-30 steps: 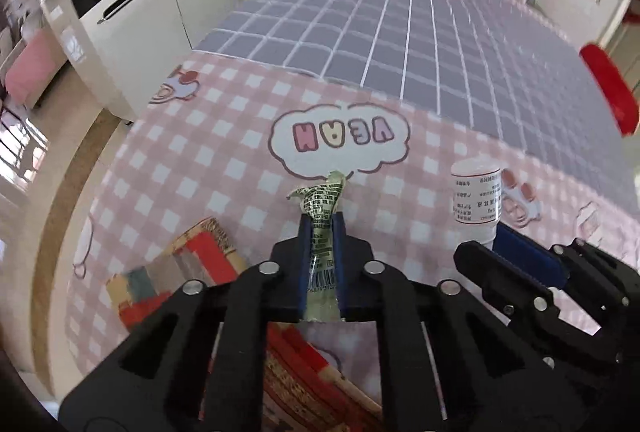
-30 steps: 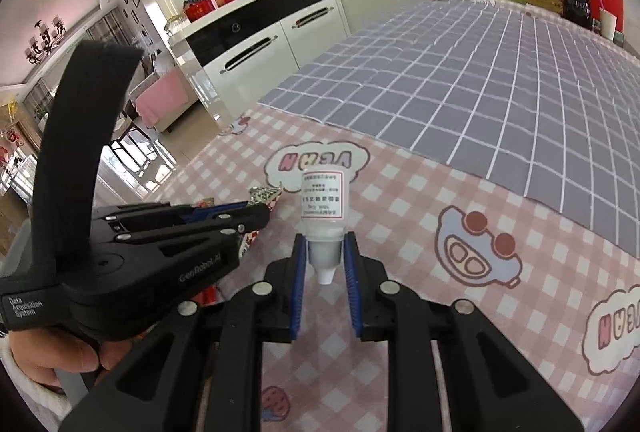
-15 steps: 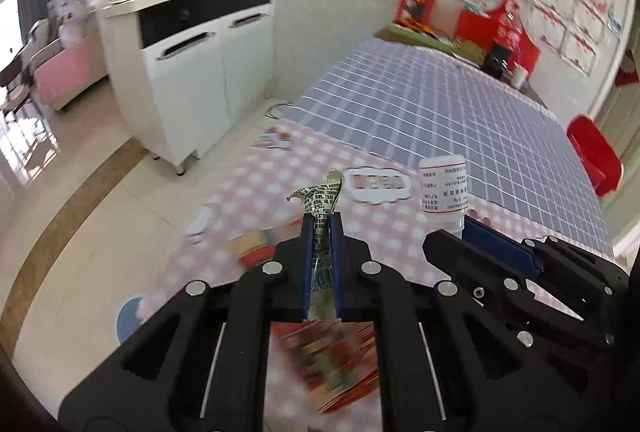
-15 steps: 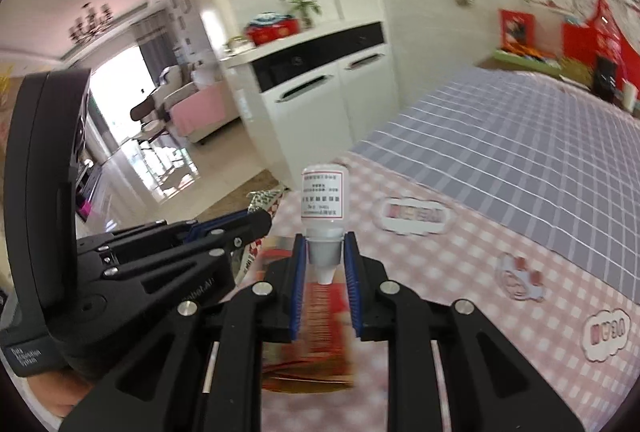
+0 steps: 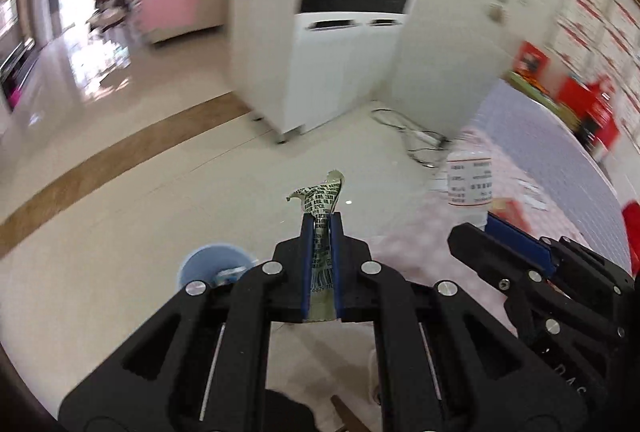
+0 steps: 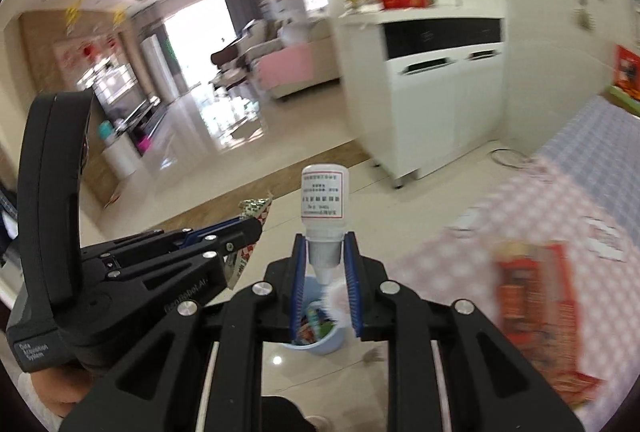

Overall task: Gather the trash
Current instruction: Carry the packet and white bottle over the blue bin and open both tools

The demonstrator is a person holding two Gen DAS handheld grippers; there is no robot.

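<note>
My left gripper (image 5: 320, 222) is shut on a crumpled green printed wrapper (image 5: 320, 197) that sticks up past the fingertips. My right gripper (image 6: 326, 244) is shut on the cap end of a small white labelled bottle (image 6: 324, 199), held upside down. Both are held above the tiled floor, off the table's edge. A light blue trash bin (image 6: 320, 332) with wrappers inside stands on the floor just below the right gripper; it also shows in the left wrist view (image 5: 212, 266), left of the left gripper. The bottle (image 5: 469, 181) and the right gripper (image 5: 504, 232) appear to the right there.
The table with the pink checked cloth (image 6: 540, 216) lies to the right, a red printed packet (image 6: 536, 312) on its near end. A white cabinet (image 5: 344, 67) stands ahead, cables (image 5: 416, 135) on the floor beside it. Open tiled floor stretches left.
Both grippers have swung left off the table and out over the floor, still holding the wrapper and the bottle. The blue bin has come into view below them.
</note>
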